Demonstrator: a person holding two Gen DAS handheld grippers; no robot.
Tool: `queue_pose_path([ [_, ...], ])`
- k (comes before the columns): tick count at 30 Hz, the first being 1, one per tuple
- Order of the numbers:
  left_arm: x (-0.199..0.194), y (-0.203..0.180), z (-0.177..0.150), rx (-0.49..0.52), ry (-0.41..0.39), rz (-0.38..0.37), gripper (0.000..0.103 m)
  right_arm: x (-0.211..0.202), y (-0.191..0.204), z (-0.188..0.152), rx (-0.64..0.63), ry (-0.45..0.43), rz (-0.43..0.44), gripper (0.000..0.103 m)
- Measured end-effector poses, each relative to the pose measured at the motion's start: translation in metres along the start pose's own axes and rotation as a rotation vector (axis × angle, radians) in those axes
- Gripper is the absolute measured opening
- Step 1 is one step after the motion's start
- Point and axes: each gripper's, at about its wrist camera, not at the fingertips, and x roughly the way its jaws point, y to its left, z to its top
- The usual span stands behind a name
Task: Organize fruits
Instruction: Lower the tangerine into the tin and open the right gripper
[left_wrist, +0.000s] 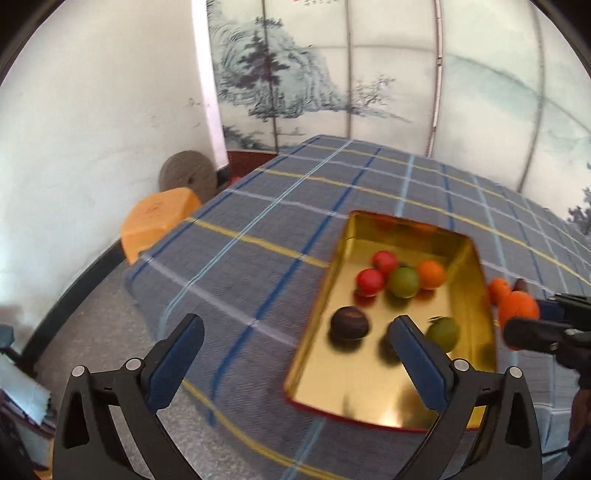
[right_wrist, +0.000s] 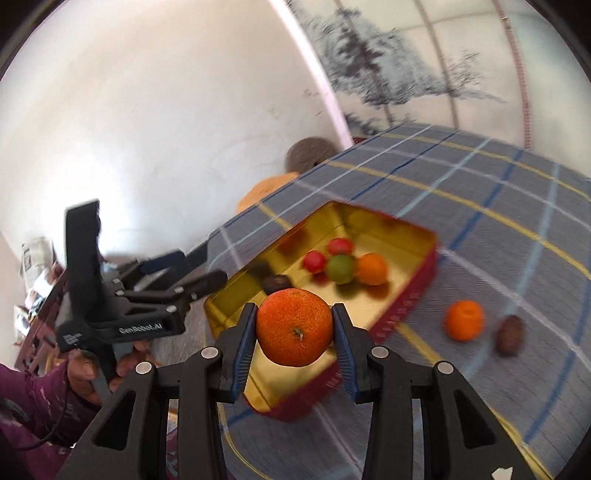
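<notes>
A room in a home: a table under a blue checked cloth (left_wrist: 280, 206) stands near a plain white wall (left_wrist: 92, 129), backed by a folding screen (left_wrist: 332, 74) painted with ink pines and hills. An orange stool (left_wrist: 159, 221) and a round stone wheel (left_wrist: 188, 179) sit in the corner

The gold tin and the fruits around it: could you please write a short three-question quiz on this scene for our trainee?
1. True or false: the right gripper is shut on an orange.
2. How many fruits lie on the tablecloth outside the gold tin? A) none B) two C) four
3. Fill in: the left gripper is ____ and holds nothing.

Key: 1 true; 2 B, a small orange and a brown fruit; 3 open.
</notes>
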Motion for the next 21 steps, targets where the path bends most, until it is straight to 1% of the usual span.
queue_pose_path([
  [2,0.002,0.006,-0.001,0.0,0.01,0.009,0.101,0.018,0.003,0.004,-0.006,0.029,0.008,0.037],
  [5,0.008,0.01,-0.003,0.003,0.072,0.018,0.101,0.043,0.005,0.012,-0.018,0.069,0.006,0.037],
  [7,0.003,0.008,-0.007,0.029,0.037,0.024,0.101,0.059,0.005,0.017,-0.029,0.098,-0.018,0.037],
  [10,-0.006,0.0,-0.011,0.082,-0.025,0.067,0.101,0.075,0.003,0.022,-0.023,0.125,-0.03,0.037],
  [11,-0.007,-0.002,-0.011,0.094,-0.035,0.063,0.101,0.08,0.003,0.025,-0.029,0.131,-0.041,0.037],
  [16,-0.006,-0.009,-0.012,0.127,-0.032,0.04,0.101,0.099,0.001,0.034,-0.03,0.147,-0.06,0.04],
  [18,-0.005,-0.013,-0.013,0.145,-0.026,0.041,0.101,0.099,0.001,0.039,-0.009,0.127,-0.036,0.041],
  [20,-0.005,-0.016,-0.014,0.156,-0.027,0.039,0.101,0.089,0.0,0.042,0.017,0.073,0.008,0.056],
  [21,-0.006,-0.018,-0.014,0.161,-0.029,0.037,0.101,0.085,0.001,0.043,0.021,0.048,0.017,0.068],
])
